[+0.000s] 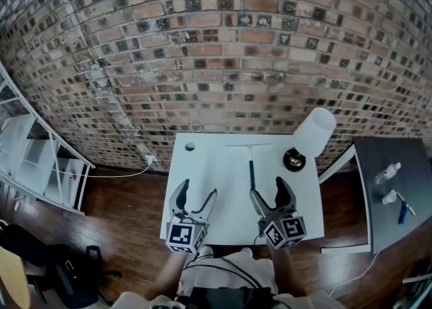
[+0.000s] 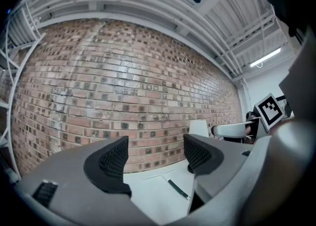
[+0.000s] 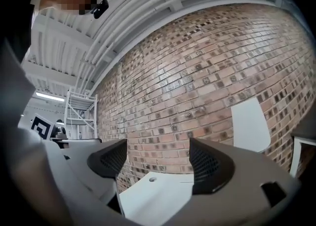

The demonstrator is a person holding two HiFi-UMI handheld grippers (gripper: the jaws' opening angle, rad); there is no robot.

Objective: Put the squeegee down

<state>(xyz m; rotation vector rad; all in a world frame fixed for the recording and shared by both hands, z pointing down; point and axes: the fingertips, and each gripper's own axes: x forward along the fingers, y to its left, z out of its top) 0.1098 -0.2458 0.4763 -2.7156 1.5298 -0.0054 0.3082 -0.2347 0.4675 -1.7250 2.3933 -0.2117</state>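
Note:
The squeegee (image 1: 250, 163) lies flat on the white table (image 1: 216, 213), its pale blade along the far edge and its dark handle pointing toward me. It also shows in the left gripper view as the squeegee (image 2: 173, 186) beyond the jaws. My left gripper (image 1: 198, 194) hovers open over the table's near left part with nothing between its jaws. My right gripper (image 1: 268, 191) stands open just short of the handle's near end, holding nothing. Both gripper views look at the brick wall over the tabletop.
A white lamp shade (image 1: 314, 131) on a dark round base (image 1: 294, 160) stands at the table's far right. A small hole (image 1: 190, 146) marks the far left corner. A dark side table (image 1: 391, 189) with small bottles is at right, a white rack (image 1: 34, 159) at left.

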